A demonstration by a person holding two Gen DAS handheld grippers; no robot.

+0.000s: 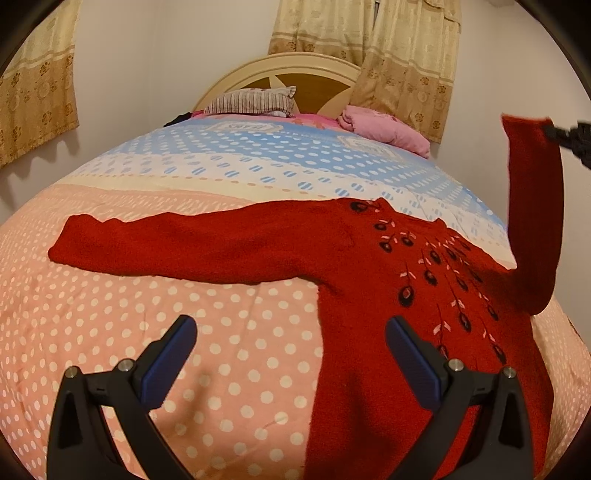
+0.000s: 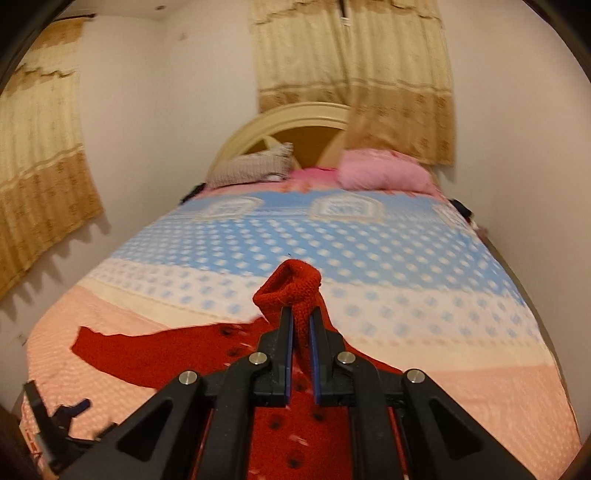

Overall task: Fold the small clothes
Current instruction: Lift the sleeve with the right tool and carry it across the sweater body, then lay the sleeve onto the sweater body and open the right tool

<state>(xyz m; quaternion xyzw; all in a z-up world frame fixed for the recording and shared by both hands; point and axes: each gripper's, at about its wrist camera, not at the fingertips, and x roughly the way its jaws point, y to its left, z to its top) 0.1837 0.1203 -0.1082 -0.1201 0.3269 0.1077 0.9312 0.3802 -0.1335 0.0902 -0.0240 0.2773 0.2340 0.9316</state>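
The sweater [image 1: 369, 295] lies on the bed [image 1: 221, 369], one sleeve [image 1: 166, 247] stretching to frame left, the other sleeve [image 1: 535, 206] lifted at right; pillows [image 1: 384, 127] behind.

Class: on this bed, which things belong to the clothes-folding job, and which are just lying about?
Part of the job:
red sweater
right tool, shut on its sleeve
left tool, open

Just lying about:
striped pillow
pink blanket
curtains

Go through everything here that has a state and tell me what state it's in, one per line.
Sweater: spread flat on the bed, front up.
Left sleeve: lying stretched out flat.
Right sleeve: lifted off the bed by its cuff.
Right gripper: shut on the cuff.
Left gripper: open, empty.
Curtains: drawn.
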